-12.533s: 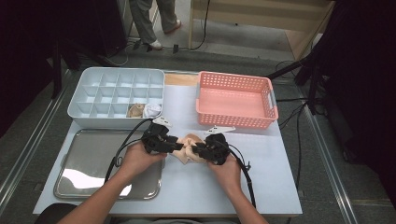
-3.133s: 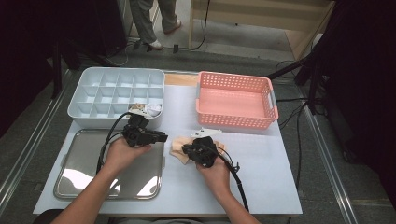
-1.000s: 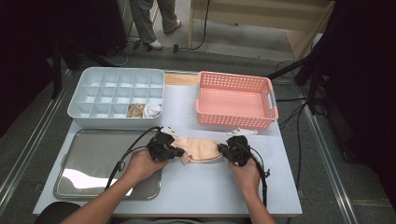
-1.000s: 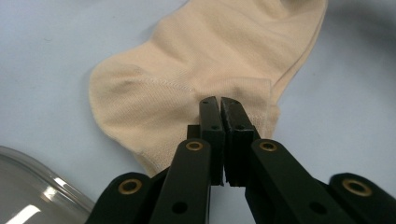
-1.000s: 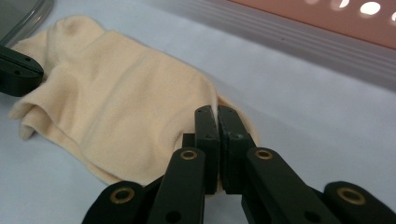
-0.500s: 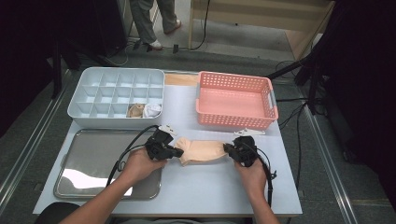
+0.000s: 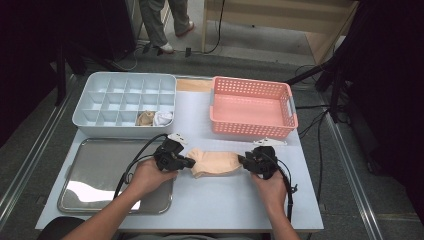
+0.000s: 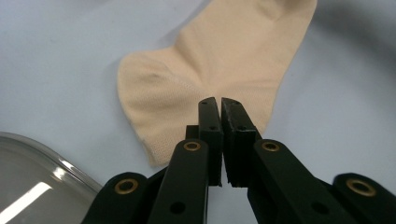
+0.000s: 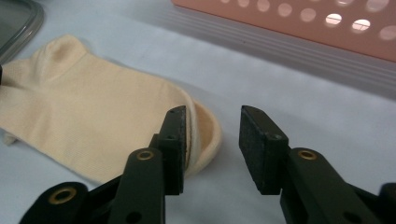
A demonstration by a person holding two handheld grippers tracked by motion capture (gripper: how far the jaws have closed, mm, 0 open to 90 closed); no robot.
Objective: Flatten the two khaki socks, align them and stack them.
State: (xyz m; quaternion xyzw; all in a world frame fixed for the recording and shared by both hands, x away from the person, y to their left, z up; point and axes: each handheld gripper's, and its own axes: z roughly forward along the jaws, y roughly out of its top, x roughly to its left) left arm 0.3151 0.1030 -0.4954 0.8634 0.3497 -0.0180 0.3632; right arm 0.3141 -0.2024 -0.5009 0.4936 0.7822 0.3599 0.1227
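A beige ankle sock (image 7: 217,162) lies flat and stretched out on the pale blue table (image 7: 220,210), between the two grippers. My left gripper (image 7: 191,163) is at its left end. In the left gripper view its tips (image 8: 219,100) stand over the sock (image 8: 219,56), jaws together but for a thin slit, with no fabric visibly pinched. My right gripper (image 7: 241,160) is at the sock's right end. Its jaws (image 9: 212,114) have just been opening and stand apart. The sock's cuff (image 9: 93,130) lies against the left jaw, unpressed.
A pink perforated basket (image 7: 252,107) stands behind the sock at the right. A grey compartment box (image 7: 125,97) at the back left holds a rolled beige sock (image 7: 146,118) and a white one (image 7: 162,118). A metal tray (image 7: 100,170) lies under my left forearm.
The sock was bunched between the two grippers and has been pulled out flat as the right hand moved right. The right jaws have opened and let go of the cuff.
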